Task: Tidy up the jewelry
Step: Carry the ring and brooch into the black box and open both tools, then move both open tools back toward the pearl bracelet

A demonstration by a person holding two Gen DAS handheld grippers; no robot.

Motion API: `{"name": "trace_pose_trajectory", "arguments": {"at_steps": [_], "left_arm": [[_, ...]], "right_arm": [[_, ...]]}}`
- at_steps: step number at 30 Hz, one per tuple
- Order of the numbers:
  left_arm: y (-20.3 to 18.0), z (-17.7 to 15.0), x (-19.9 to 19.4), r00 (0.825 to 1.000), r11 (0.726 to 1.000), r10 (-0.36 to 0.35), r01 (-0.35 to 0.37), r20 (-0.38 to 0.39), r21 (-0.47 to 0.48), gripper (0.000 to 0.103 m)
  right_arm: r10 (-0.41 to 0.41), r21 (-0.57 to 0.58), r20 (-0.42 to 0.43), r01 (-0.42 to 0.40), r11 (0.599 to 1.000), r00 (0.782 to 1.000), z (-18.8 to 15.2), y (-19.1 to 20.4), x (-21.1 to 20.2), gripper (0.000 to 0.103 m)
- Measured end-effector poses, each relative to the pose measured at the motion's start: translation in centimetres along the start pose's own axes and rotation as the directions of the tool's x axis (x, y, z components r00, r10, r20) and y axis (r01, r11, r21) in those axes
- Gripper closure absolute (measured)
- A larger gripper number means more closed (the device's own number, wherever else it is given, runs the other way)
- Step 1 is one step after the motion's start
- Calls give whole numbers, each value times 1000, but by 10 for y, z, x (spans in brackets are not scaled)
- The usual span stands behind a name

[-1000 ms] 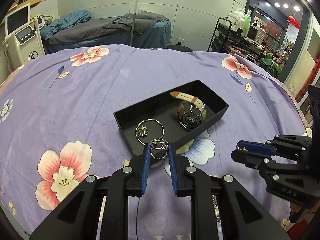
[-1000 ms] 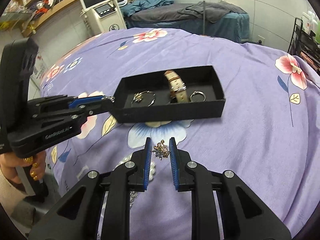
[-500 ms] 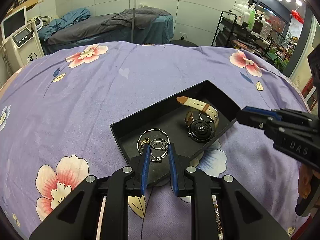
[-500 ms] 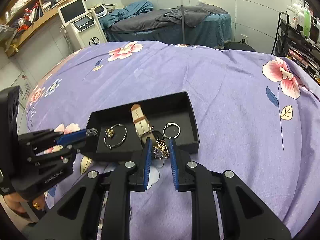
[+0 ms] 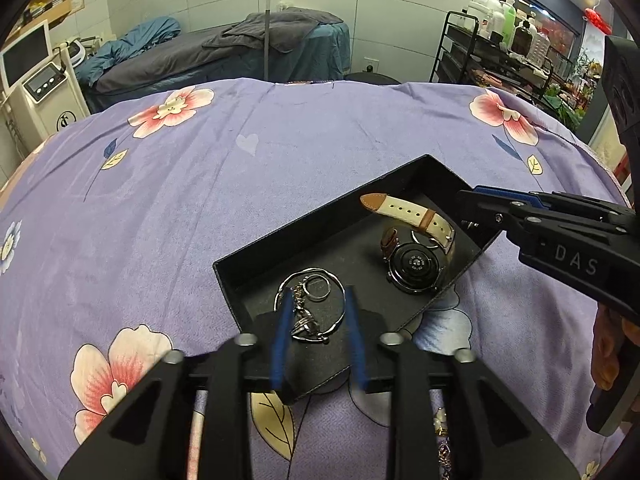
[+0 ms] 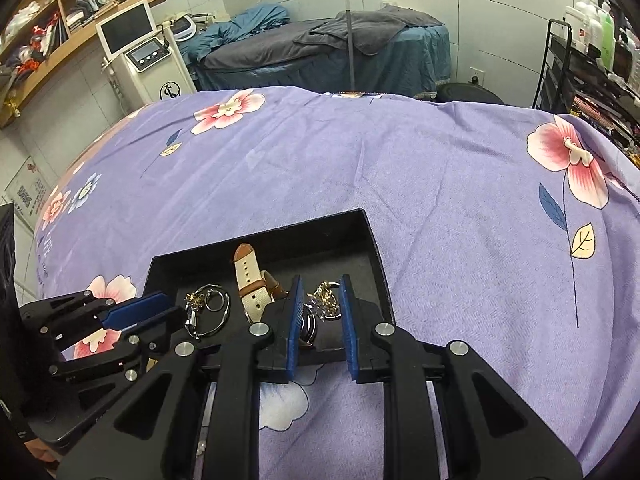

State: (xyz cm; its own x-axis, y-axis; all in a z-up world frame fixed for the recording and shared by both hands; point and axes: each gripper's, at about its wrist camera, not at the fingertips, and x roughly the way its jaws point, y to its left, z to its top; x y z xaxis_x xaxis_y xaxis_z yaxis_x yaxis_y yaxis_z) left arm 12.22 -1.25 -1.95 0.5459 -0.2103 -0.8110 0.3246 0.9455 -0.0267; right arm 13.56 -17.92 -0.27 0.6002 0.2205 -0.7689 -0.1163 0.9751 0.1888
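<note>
A black tray (image 5: 320,216) lies on the purple floral cloth and holds a cream-strapped watch (image 5: 416,258) and a silver bangle (image 5: 340,308). My left gripper (image 5: 317,300) hovers over the tray's near end. Its jaws are opening, and silver rings (image 5: 316,286) lie loose between the pads on the tray floor. My right gripper (image 6: 321,292) hangs over the tray's (image 6: 260,236) right end. Its jaws are opening too, around a gold ornament (image 6: 325,298) that neither pad presses. The watch strap (image 6: 250,280) lies just left of it. Each gripper shows in the other's view, the right gripper (image 5: 480,200) and the left gripper (image 6: 140,312).
Loose jewelry (image 5: 442,432) lies on the cloth beside the left gripper's frame. A hand (image 5: 608,352) grips the right tool's handle. Behind the table stand a covered bed (image 6: 320,48), a machine with a screen (image 6: 148,56) and a rack of bottles (image 5: 500,40).
Both grippers have moved forward over the tray. Their jaws, shut on a silver ring and a gold ornament before, now stand apart with the pieces loose between them.
</note>
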Motion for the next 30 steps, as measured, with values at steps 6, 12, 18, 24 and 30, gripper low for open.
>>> {"name": "trace_pose_trajectory", "arguments": {"at_steps": [6, 12, 18, 24, 30], "left_arm": [[6, -2, -11, 999, 1000, 17, -17, 37, -20, 38], [12, -9, -24, 997, 998, 51, -49, 64, -36, 12], [28, -26, -37, 997, 996, 48, -43, 60, -80, 10], [37, -46, -52, 998, 992, 29, -22, 52, -125, 10], [26, -66, -57, 999, 992, -18, 21, 29, -124, 11]], "right_arm": [[-27, -8, 33, 28, 1000, 999, -4, 2, -8, 47], [-19, 39, 11, 18, 999, 1000, -13, -7, -12, 43], [-17, 64, -9, 18, 998, 1000, -32, -13, -21, 43], [-14, 40, -25, 15, 999, 1000, -54, -13, -33, 43], [-12, 46, -58, 15, 999, 998, -77, -16, -42, 43]]}}
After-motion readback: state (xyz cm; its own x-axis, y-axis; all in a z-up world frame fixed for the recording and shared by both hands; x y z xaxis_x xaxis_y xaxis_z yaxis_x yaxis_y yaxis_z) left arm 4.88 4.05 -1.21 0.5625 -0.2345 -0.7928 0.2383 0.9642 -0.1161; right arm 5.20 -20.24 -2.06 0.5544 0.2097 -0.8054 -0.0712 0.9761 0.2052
